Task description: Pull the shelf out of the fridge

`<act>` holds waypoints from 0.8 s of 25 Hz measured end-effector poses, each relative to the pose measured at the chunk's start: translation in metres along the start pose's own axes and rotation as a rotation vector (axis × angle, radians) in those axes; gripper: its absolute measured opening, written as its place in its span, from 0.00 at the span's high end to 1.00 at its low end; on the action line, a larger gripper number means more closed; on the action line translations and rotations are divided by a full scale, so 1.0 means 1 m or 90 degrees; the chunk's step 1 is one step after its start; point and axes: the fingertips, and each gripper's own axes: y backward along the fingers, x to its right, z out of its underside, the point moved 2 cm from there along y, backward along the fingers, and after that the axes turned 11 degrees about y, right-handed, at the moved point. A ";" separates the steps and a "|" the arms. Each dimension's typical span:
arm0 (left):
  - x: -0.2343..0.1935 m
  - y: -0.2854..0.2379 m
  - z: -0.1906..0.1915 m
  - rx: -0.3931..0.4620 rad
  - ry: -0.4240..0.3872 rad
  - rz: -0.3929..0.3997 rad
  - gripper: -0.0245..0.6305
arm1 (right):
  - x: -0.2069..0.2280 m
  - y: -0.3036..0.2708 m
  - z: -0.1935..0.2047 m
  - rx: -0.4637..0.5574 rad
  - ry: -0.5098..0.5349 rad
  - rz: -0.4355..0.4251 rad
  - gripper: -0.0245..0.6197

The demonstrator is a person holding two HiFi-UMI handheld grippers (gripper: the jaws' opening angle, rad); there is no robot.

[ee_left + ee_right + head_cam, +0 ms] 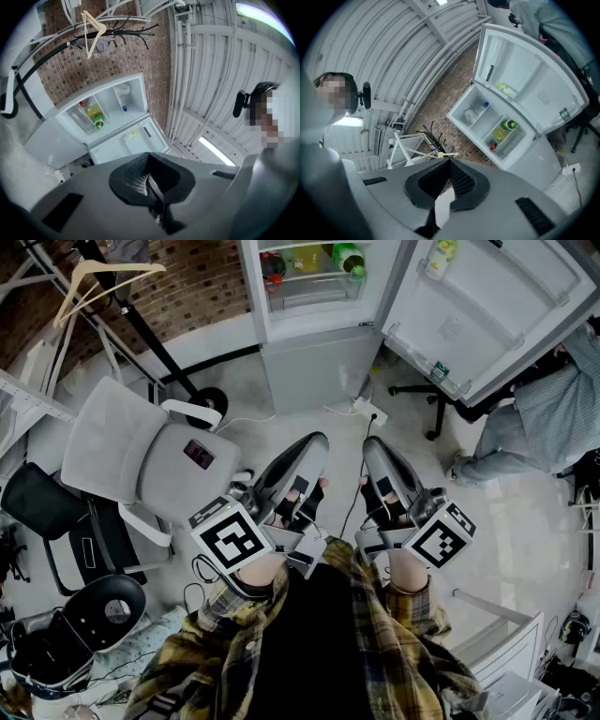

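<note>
**Head view.** The fridge (pixel 309 343) stands at the top of the frame with its door (pixel 487 315) swung wide open to the right. The shelf (pixel 314 282) sits fully inside the lit compartment and carries a green bottle (pixel 349 257), a yellow container (pixel 305 259) and a red-topped one (pixel 273 265). The left gripper (pixel 317 442) and right gripper (pixel 373 444) are held side by side in front of the person's plaid-sleeved arms. Both point toward the fridge and are well apart from it, touching nothing. Each bears a cube with square markers at its rear, left (pixel 232 538) and right (pixel 441 538). A grey office chair (pixel 150 456) stands to the left, and a wooden coat hanger (pixel 103 277) hangs on a rack above it. A power strip (pixel 370 411) lies on the floor at the foot of the fridge. A seated person (pixel 534 418) is partly visible at the right edge, behind the door.

**Left gripper view.** The jaws of the left gripper (pixel 149 180) are pressed together with nothing between them. The open fridge (pixel 101 115) lies well beyond them, with the green bottle (pixel 99 124) visible inside.

**Right gripper view.** The jaws of the right gripper (pixel 449 180) are likewise pressed together and empty. The fridge (pixel 497 126) appears tilted at the right, with its door (pixel 525 70) open.
</note>
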 end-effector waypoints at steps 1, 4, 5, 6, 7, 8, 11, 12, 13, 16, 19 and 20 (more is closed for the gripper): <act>0.000 0.000 0.001 0.001 -0.001 0.000 0.96 | 0.000 0.000 0.000 -0.001 0.000 -0.001 0.94; 0.001 -0.001 0.002 0.003 -0.002 0.000 0.96 | -0.001 0.001 -0.001 -0.002 0.000 -0.006 0.94; 0.001 -0.001 0.003 0.002 -0.003 0.001 0.96 | -0.001 0.001 -0.001 -0.002 0.000 -0.007 0.94; 0.002 -0.002 0.003 0.002 -0.004 0.002 0.96 | -0.001 0.001 -0.001 -0.001 0.000 -0.007 0.94; 0.002 -0.002 0.004 0.002 -0.004 0.002 0.96 | -0.001 0.002 -0.002 0.000 0.001 -0.006 0.94; 0.002 -0.002 0.004 0.003 -0.005 0.002 0.96 | -0.001 0.002 -0.002 0.001 0.001 -0.004 0.94; 0.001 -0.002 0.003 0.007 -0.005 0.000 0.96 | -0.001 0.004 -0.004 0.003 0.001 -0.004 0.94; 0.000 -0.001 0.003 0.009 -0.004 0.000 0.96 | -0.001 0.005 -0.004 0.004 0.001 -0.004 0.94; -0.001 -0.002 0.002 0.011 -0.003 -0.001 0.96 | -0.001 0.006 -0.004 0.004 0.001 -0.004 0.94; -0.002 -0.005 0.006 0.016 -0.003 -0.002 0.96 | 0.004 0.013 -0.006 0.005 0.001 -0.003 0.94; -0.005 -0.012 0.014 0.024 -0.004 -0.007 0.96 | 0.014 0.023 -0.010 0.004 -0.002 -0.005 0.94; -0.006 -0.014 0.017 0.027 -0.004 -0.009 0.96 | 0.017 0.025 -0.011 0.003 -0.003 -0.006 0.94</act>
